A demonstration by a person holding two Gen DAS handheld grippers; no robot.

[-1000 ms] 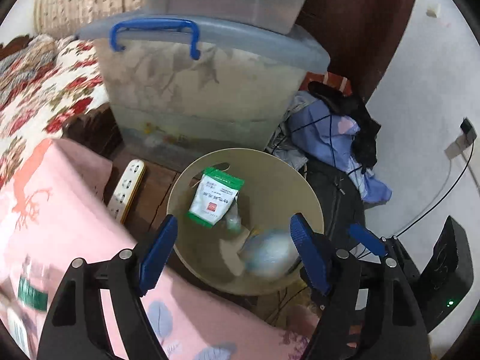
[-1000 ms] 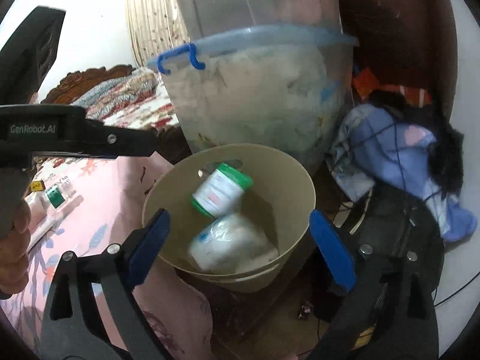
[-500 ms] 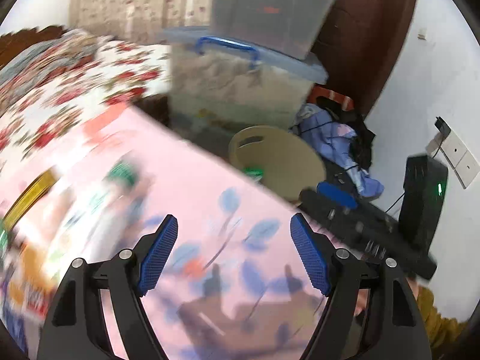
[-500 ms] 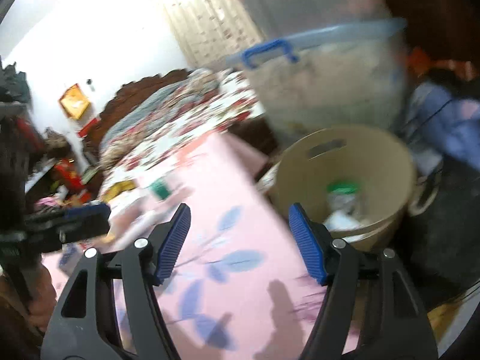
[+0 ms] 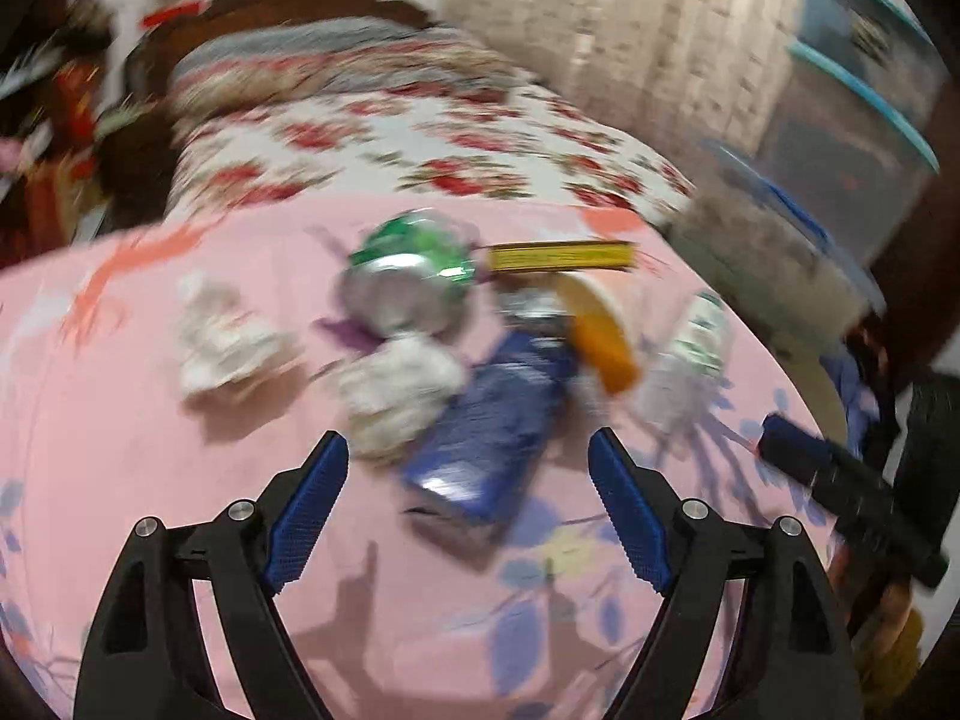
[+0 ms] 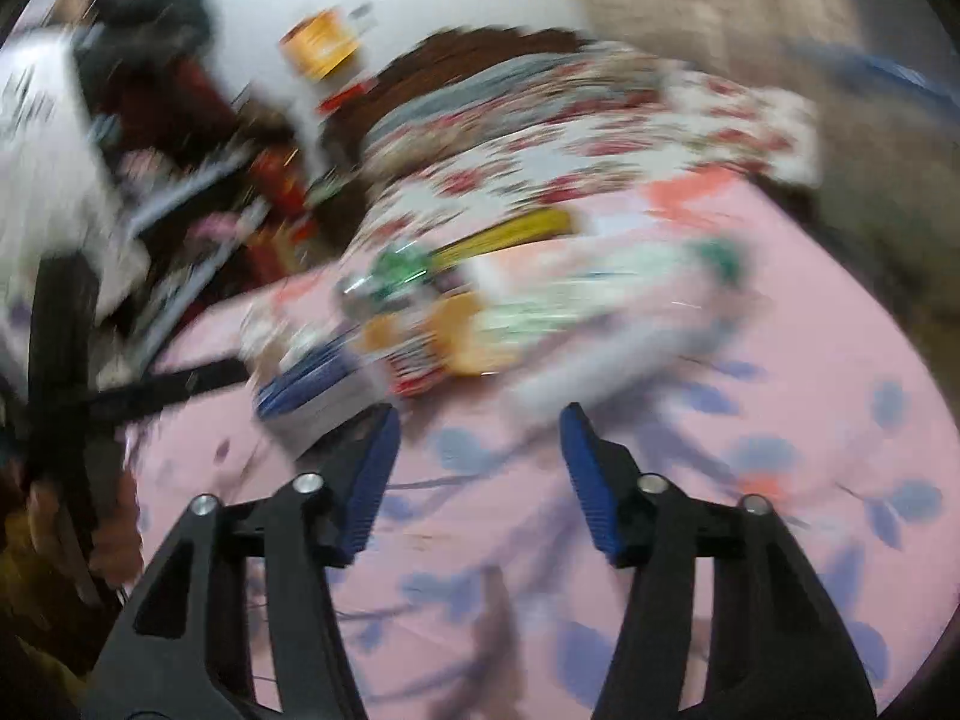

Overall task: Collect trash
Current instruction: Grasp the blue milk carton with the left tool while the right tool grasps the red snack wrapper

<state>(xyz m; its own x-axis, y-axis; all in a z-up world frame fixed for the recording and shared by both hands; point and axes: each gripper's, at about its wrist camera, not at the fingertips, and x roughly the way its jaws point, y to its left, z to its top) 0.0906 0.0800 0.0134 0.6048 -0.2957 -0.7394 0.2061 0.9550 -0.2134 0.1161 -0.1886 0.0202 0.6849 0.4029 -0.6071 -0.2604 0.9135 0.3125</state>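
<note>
A blurred pile of trash lies on the pink bedspread (image 5: pixel 150 480): a crushed green can (image 5: pixel 408 282), two white tissue wads (image 5: pixel 228 342), a blue packet (image 5: pixel 492 438), an orange lid (image 5: pixel 600 336), a yellow strip box (image 5: pixel 561 255) and a white bottle (image 5: pixel 690 354). My left gripper (image 5: pixel 468 510) hovers just short of the blue packet, its jaws opening with nothing between them. My right gripper (image 6: pixel 477 468) is over bare bedspread in front of the blue packet (image 6: pixel 312 384) and orange lid (image 6: pixel 468 330). Its jaws are closing on nothing.
A floral quilt (image 5: pixel 420 144) and dark headboard (image 5: pixel 288 6) lie beyond the pile. Stacked plastic storage boxes (image 5: pixel 840 150) stand at the right, with the beige bin's rim (image 5: pixel 831 390) below them. The other gripper (image 5: pixel 840 480) reaches in from the right. Blurred clutter (image 6: pixel 180 138) fills the left.
Both grippers swung away from the beige bin, leftward over the pink bedspread to the trash pile. The right jaws have narrowed; the left stand slightly wider.
</note>
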